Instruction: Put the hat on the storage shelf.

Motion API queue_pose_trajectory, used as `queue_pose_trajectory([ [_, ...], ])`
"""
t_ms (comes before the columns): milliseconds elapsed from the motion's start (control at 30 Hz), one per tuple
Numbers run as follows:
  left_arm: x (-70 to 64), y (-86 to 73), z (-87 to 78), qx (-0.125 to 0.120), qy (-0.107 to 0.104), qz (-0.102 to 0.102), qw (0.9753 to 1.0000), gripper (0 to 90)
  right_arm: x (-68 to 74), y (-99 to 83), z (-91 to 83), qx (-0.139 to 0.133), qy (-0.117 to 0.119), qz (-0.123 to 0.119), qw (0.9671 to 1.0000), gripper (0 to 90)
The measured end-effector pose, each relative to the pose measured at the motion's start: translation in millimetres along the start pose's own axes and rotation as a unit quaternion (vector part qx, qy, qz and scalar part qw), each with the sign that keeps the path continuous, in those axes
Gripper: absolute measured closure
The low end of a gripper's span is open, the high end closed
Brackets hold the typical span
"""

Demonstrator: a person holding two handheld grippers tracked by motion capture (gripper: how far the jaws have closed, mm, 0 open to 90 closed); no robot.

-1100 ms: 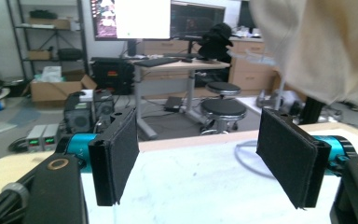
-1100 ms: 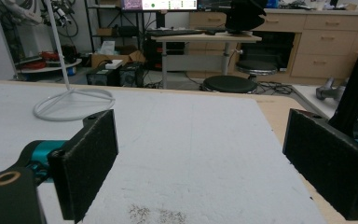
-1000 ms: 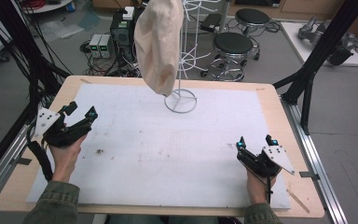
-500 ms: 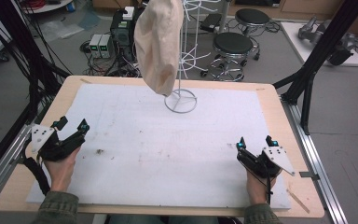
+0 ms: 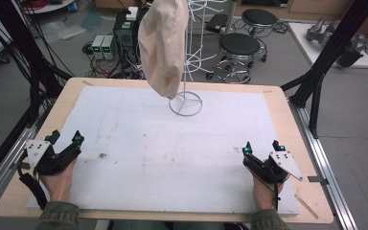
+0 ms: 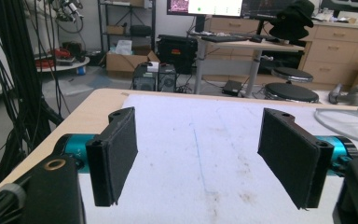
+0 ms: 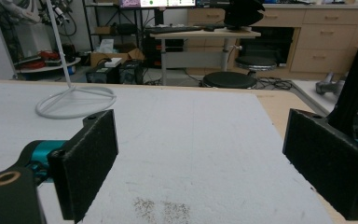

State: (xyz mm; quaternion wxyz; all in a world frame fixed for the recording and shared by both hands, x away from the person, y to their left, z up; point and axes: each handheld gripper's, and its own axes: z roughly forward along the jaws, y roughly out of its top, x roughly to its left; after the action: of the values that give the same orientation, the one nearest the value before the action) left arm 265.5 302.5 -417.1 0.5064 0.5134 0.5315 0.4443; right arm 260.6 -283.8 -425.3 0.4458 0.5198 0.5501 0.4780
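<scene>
**Beige bag on a white wire stand, far edge of the table**

Hangs from a white wire stand (image 5: 187, 72) as a pale beige cloth bag (image 5: 163, 45), limp and softly creased, rounded at the bottom, tilted a little leftward off the pole. Dangles clear of the white mat (image 5: 172, 153), lowest fold just above and left of the stand's ring base (image 5: 186, 104). Sits with that ring flat on the mat near the middle of the table's (image 5: 278, 96) far edge, thin upright pole rising from its centre, curled wire hooks branching higher up. Well apart from both near corners.
</scene>
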Motion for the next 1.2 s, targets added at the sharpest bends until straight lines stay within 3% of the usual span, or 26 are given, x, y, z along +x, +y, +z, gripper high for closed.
queue_pose_trajectory([
  [500, 8.7, -6.3, -7.4, 0.007, 0.025, -0.013, 0.9996, 27.7, 1.1, -0.7, -0.8, 0.004, 0.004, 0.003, 1.0, 9.2],
  [800, 7.5, -7.3, -6.4, 0.01, 0.021, -0.01, 0.9997, 27.8, -2.1, -2.8, -1.0, 0.002, 0.003, 0.009, 1.0, 9.3],
  [967, 7.4, -7.5, -6.2, 0.01, 0.019, -0.011, 0.9997, 27.8, -6.2, -3.2, -2.1, 0.001, -0.002, 0.026, 0.9997, 9.2],
  [1200, 6.6, -7.6, -6.1, 0.009, 0.017, -0.012, 0.9997, 27.8, -6.2, -3.4, -2.2, -0.001, -0.002, 0.023, 0.9997, 9.2],
])
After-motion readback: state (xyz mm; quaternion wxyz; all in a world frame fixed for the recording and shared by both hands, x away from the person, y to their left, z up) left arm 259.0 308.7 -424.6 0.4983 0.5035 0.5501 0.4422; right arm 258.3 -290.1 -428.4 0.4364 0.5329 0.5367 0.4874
